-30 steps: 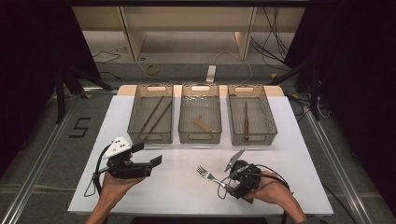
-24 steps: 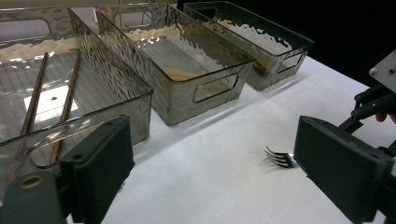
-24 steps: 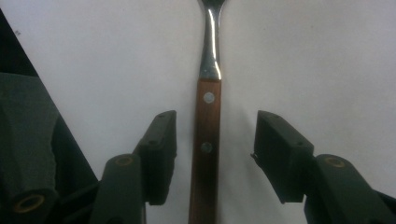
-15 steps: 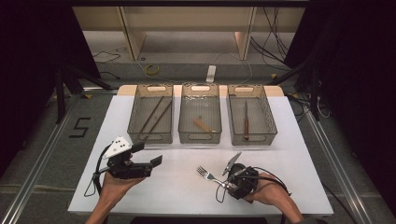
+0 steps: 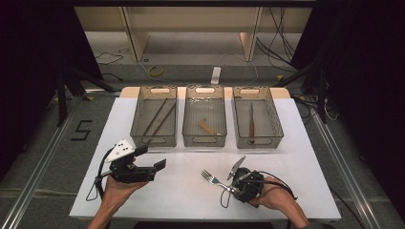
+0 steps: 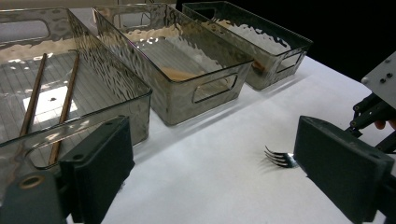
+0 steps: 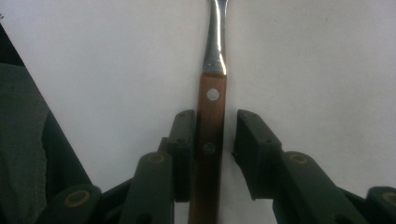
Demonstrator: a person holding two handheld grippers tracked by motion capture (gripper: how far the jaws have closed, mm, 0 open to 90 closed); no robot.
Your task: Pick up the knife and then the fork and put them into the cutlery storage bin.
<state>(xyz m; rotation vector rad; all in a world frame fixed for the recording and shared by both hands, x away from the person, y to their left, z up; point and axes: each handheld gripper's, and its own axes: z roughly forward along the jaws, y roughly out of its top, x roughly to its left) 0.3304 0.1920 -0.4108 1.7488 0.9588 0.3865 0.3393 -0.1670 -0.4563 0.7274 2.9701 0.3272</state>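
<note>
1. Your right gripper [image 5: 235,187] fingers [image 7: 183,149] have been closing around the fork [image 5: 213,179] handle on the table [image 5: 181,200]; a gap remains on one side.
2. Your left gripper [image 5: 152,160] fingers stand released, hiding part of the fork's neck.

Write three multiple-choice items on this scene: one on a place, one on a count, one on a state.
1. Where does the fork lie?
A. in the middle bin
B. on the table
C. on the floor

2. How many bins stand in the row?
A. two
B. three
C. four

3. How do the right gripper jaws stand?
A. either side of the fork's handle, right pad still clear
B. folded away from the fork
C. around a chopstick

Answers:
1 B, it rests on the white top before the right gripper.
2 B, left bin, middle bin, right bin.
3 A, a gap shows beside the handle; the jaws have just been closing.
</note>
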